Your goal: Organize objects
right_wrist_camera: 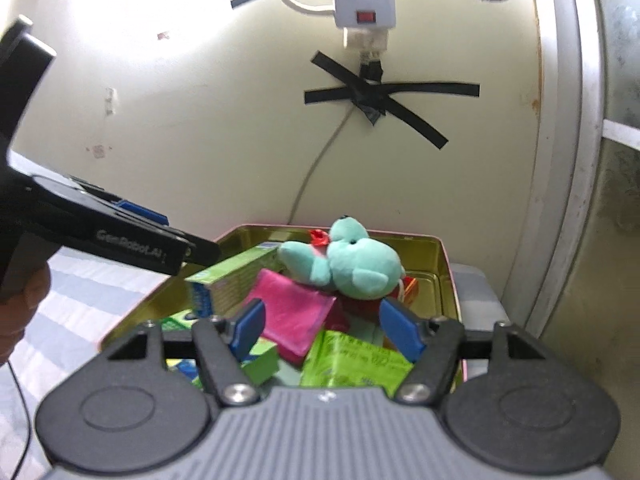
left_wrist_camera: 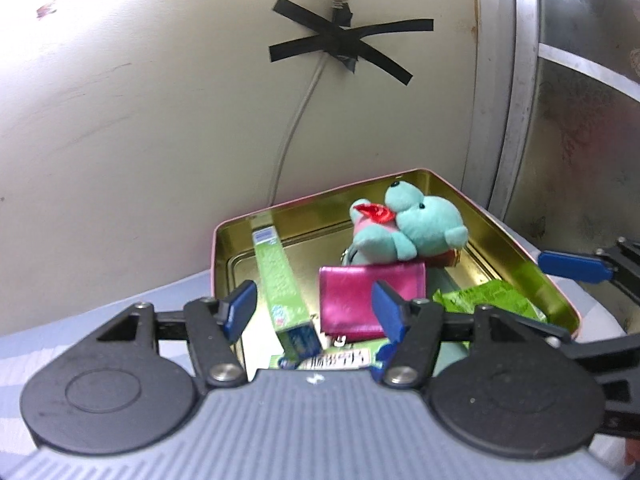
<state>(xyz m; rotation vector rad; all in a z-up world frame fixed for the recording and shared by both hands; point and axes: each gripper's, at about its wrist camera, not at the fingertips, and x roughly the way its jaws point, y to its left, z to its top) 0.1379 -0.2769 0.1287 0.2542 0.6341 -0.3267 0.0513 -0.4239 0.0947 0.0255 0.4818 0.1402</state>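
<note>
Gold-lined tin (left_wrist_camera: 516, 248) against the cream wall (left_wrist_camera: 140, 120), left gripper (left_wrist_camera: 316, 310) and right gripper (right_wrist_camera: 326, 330) both spread wide and empty above it, teal plush bear (left_wrist_camera: 416, 228) atop pink wallet (left_wrist_camera: 360, 296) inside, long green box (left_wrist_camera: 282, 284) alongside, green packet (right_wrist_camera: 356, 364) at near edge.

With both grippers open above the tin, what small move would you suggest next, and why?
Probably lower the left gripper onto the pink wallet and close. Both grippers are open and hold nothing; the wallet lies between the left fingers, beside the green toothpaste box in the gold tin. The teal plush bear rests on the wallet's far edge, so lift gently. The right gripper can wait.
</note>
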